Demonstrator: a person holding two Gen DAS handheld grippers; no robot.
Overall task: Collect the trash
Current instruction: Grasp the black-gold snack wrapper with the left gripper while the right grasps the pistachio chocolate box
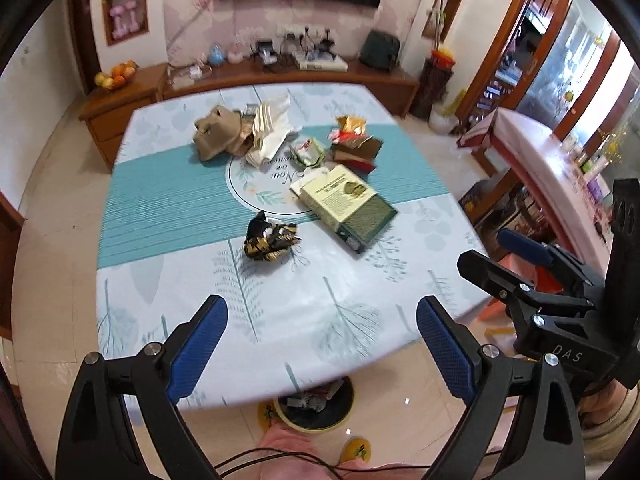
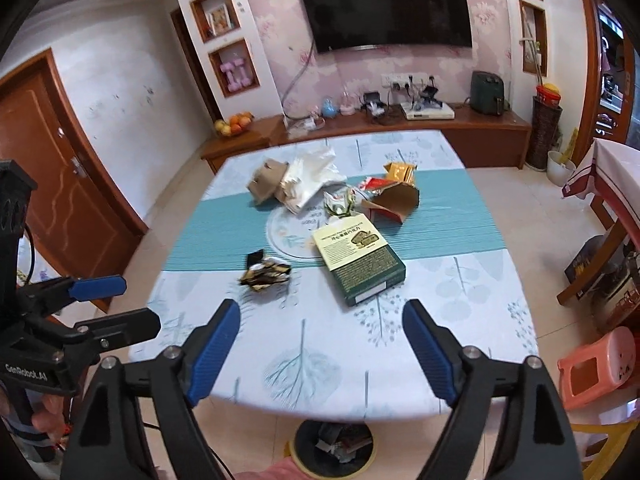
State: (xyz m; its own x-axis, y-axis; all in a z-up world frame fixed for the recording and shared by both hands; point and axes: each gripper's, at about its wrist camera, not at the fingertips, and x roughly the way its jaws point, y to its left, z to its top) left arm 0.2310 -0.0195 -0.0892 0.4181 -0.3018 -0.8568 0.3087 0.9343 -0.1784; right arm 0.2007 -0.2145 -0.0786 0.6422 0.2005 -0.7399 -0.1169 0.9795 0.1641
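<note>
Trash lies on the table (image 1: 160,200) (image 2: 460,280): a crumpled black-and-gold wrapper (image 1: 271,241) (image 2: 264,271), a green-and-cream box (image 1: 347,207) (image 2: 359,262), a brown torn carton (image 1: 356,148) (image 2: 394,199), a tan cardboard piece (image 1: 218,133) (image 2: 266,181) and white crumpled paper (image 1: 272,130) (image 2: 308,178). My left gripper (image 1: 322,316) is open and empty above the table's near edge. My right gripper (image 2: 320,320) is open and empty beside it. A round bin (image 1: 316,408) (image 2: 334,446) holding scraps stands on the floor below the near edge.
A wooden cabinet (image 2: 400,128) with a fruit bowl (image 2: 234,124) runs along the far wall under a TV (image 2: 384,8). A pink stool (image 2: 600,368) stands at right, a brown door (image 2: 60,184) at left. A second table (image 1: 552,168) is at right.
</note>
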